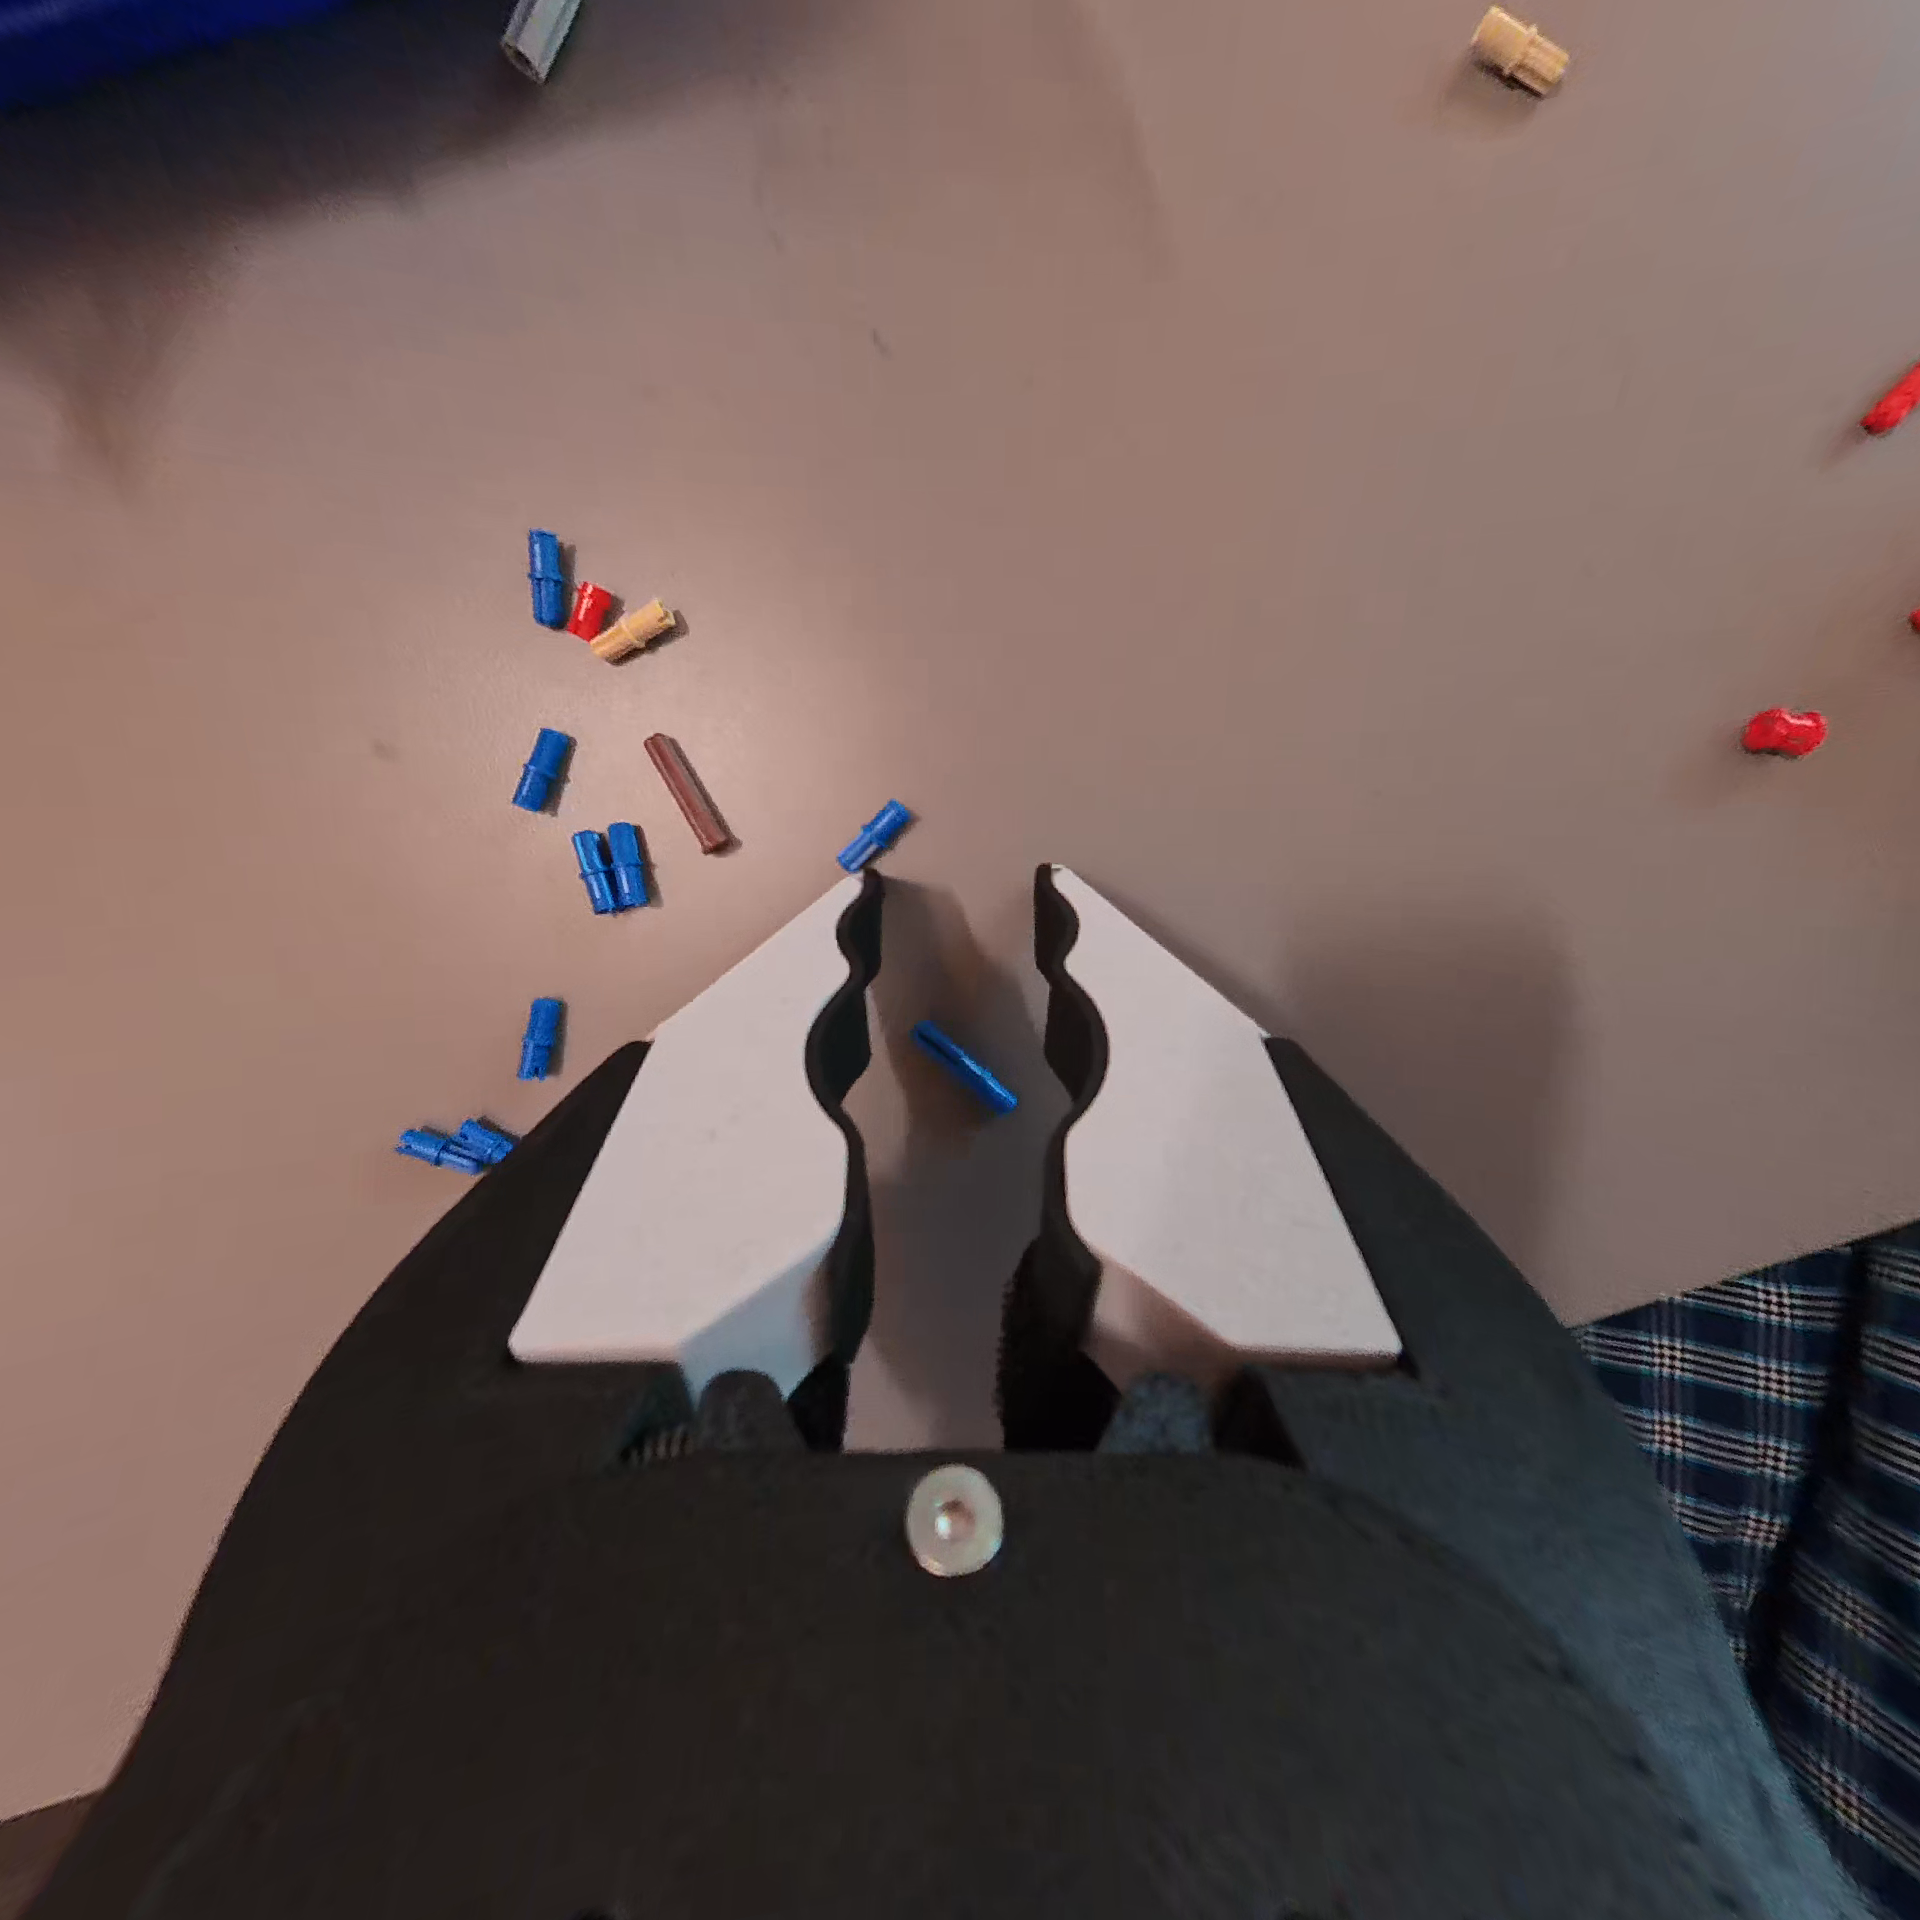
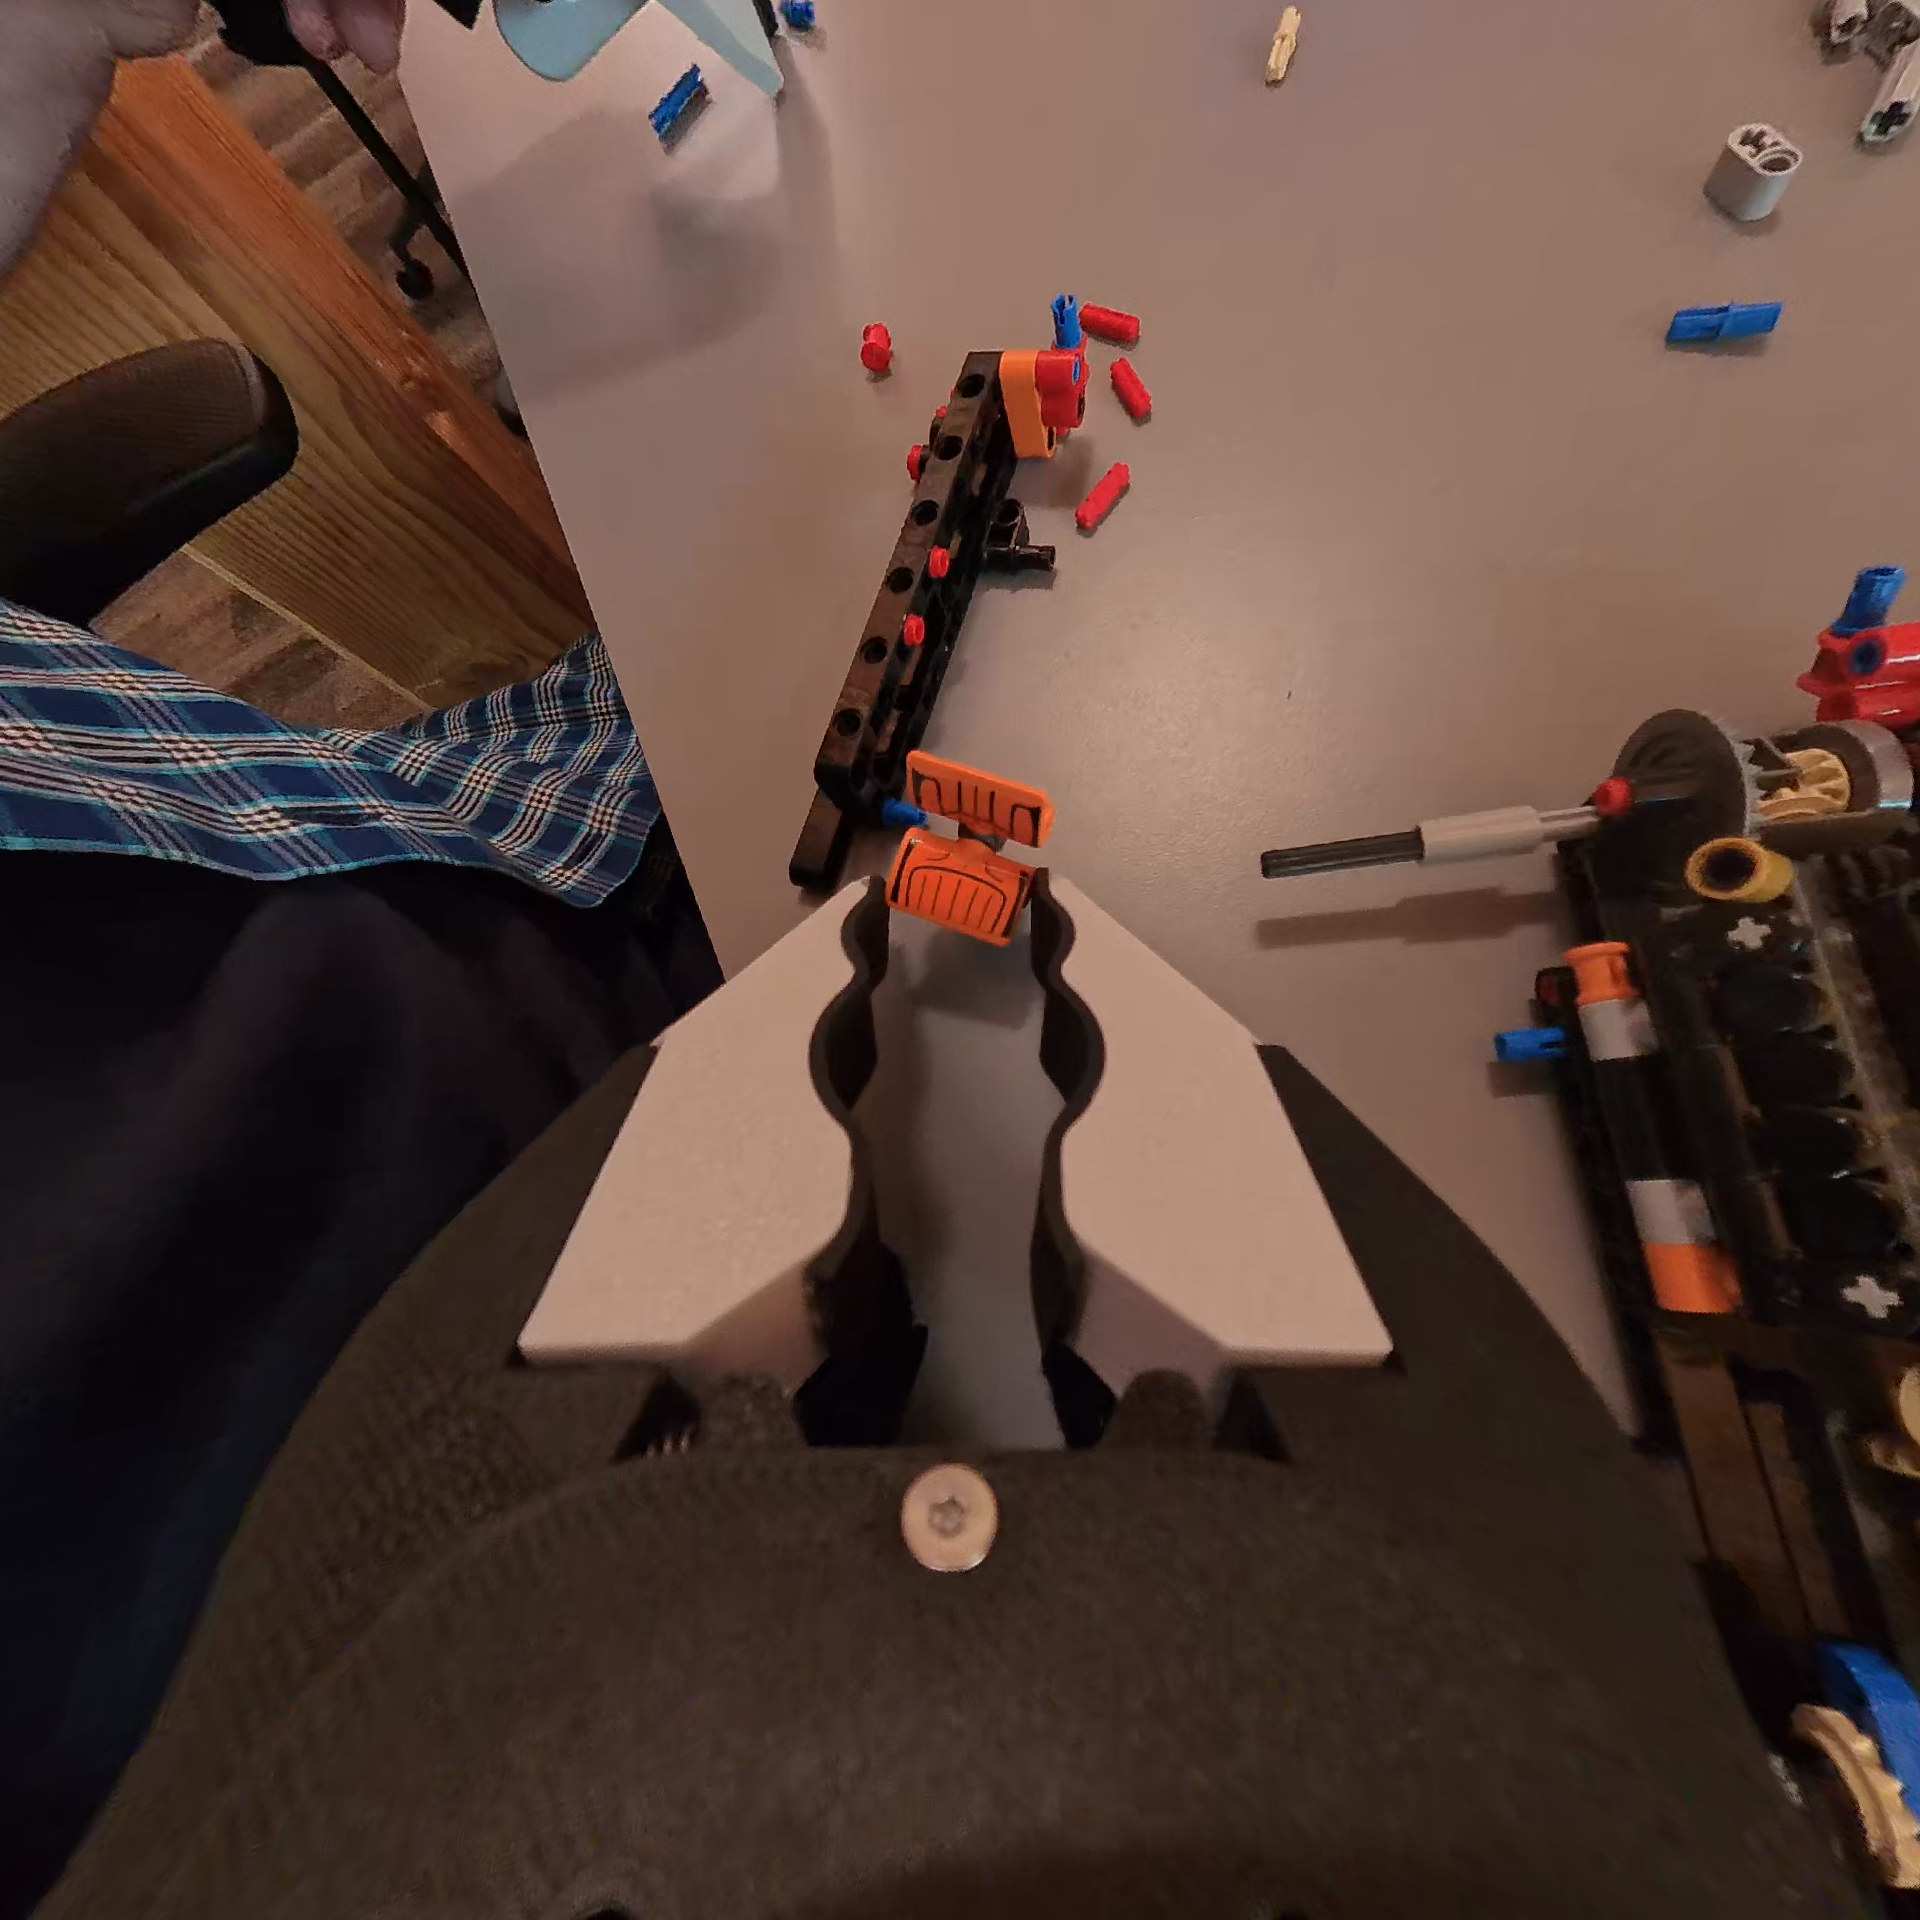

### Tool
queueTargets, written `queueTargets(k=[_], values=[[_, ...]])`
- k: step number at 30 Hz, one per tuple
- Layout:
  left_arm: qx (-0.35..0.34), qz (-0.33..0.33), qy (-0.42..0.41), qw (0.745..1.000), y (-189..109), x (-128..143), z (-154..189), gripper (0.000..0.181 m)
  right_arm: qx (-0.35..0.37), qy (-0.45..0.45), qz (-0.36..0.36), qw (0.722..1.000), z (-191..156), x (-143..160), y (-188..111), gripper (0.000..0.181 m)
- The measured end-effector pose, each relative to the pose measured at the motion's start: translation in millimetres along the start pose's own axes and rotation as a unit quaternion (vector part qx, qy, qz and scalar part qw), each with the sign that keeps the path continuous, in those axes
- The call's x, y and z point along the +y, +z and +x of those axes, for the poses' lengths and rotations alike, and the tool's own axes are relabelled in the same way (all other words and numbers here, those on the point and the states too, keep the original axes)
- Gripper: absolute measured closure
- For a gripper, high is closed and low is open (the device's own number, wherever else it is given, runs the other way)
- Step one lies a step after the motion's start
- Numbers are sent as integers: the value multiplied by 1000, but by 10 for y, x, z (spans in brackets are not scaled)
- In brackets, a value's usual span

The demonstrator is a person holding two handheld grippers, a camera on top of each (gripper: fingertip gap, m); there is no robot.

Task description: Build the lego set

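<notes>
In the left wrist view my left gripper [image 1: 956,883] is open, low over the grey table. A thin blue pin [image 1: 964,1067] lies on the table between its fingers, touching neither. Several short blue pins [image 1: 611,871] lie scattered to its left. In the right wrist view my right gripper [image 2: 954,896] is shut on a small orange part [image 2: 961,896] at its fingertips. A second orange part [image 2: 975,812] sits just beyond it, at the near end of a long black beam [image 2: 914,623] studded with red pins. The beam's far end carries an orange and red piece [image 2: 1039,400].
A brown axle [image 1: 686,795], a tan pin [image 1: 1517,52] and red pins [image 1: 1782,732] lie around the left gripper. A larger black build [image 2: 1714,1039] with a gear and axle [image 2: 1434,842] stands at the right. Loose red pins [image 2: 1101,497] lie near the beam. The table edge [image 2: 582,582] and a plaid sleeve [image 2: 312,769] are at the left. About 30 cm separates my left fingertips from my right. The brown axle [image 1: 686,795] is about 4 cm from my left fingertips and 35 cm from my right.
</notes>
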State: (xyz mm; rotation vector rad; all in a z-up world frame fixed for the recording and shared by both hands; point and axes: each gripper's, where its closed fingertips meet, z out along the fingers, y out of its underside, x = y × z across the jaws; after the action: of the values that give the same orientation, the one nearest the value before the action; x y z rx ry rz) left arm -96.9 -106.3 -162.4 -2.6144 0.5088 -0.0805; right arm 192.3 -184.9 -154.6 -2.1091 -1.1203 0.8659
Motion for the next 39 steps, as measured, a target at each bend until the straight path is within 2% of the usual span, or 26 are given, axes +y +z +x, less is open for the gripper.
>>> queueTargets(k=[1,7,16,23,25,29,32,39], values=[[-1,0,-3,1000,3,-8,-14,153,-1,1,0,1000,1,-1,0,156],[-12,2,-10,1000,41,-76,-114,143,-9,12,4,1000,5,-10,-9,156],[2,2,-2,1000,132,-246,-125,147,-17,21,9,1000,4,-24,-22,156],[8,2,81,997,154,-289,4,174,-25,30,15,999,5,-37,-36,156],[-15,4,103,995,141,-288,-29,167,-28,32,17,999,3,-42,-41,156],[-12,10,97,995,69,-237,-7,149,-31,37,20,999,7,-51,-50,156],[-26,0,98,995,52,-161,-89,148,-35,40,22,998,5,-55,-53,156],[-3,8,31,999,84,-167,-98,151,-36,42,24,998,5,-59,-57,156]])
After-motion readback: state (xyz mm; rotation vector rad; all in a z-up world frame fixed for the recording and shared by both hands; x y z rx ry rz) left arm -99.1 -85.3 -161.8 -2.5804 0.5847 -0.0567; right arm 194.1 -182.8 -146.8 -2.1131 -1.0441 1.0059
